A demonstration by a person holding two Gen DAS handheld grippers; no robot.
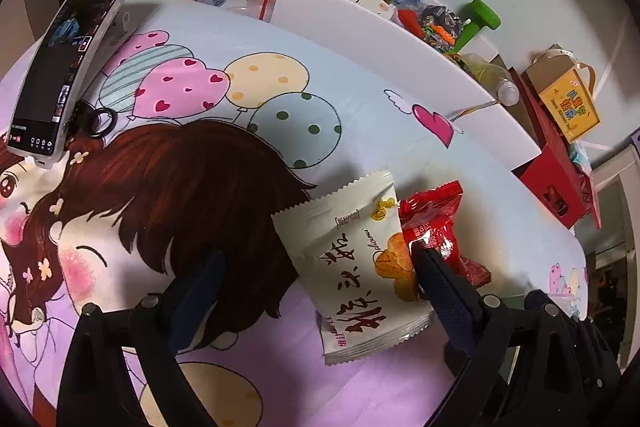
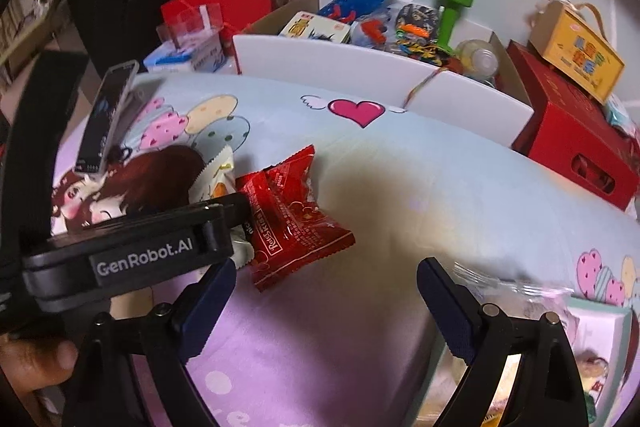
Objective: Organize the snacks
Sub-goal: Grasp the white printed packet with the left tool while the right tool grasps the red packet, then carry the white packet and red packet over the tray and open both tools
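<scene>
A white snack packet [image 1: 356, 267] with an orange picture lies on the cartoon-print cloth [image 1: 240, 39], between the fingers of my left gripper [image 1: 316, 255], which is open. Just right of its right finger lies a red snack packet [image 1: 436, 223], touching the white one. In the right wrist view the left gripper [image 2: 140, 239] comes in from the left, with a fingertip [image 2: 240, 203] at the red packet [image 2: 296, 219]; the white packet [image 2: 218, 179] peeks out behind. My right gripper [image 2: 326, 267] hangs open just in front of the red packet, holding nothing.
A phone [image 1: 72, 59] stands at the left. A white box [image 1: 400, 39] of toys, red boxes [image 2: 572, 131] and a yellow gift box [image 2: 580, 55] line the far edge. A clear packet [image 2: 512, 287] and a pale box [image 2: 596, 339] lie at the right. A hand [image 2: 36, 359] shows lower left.
</scene>
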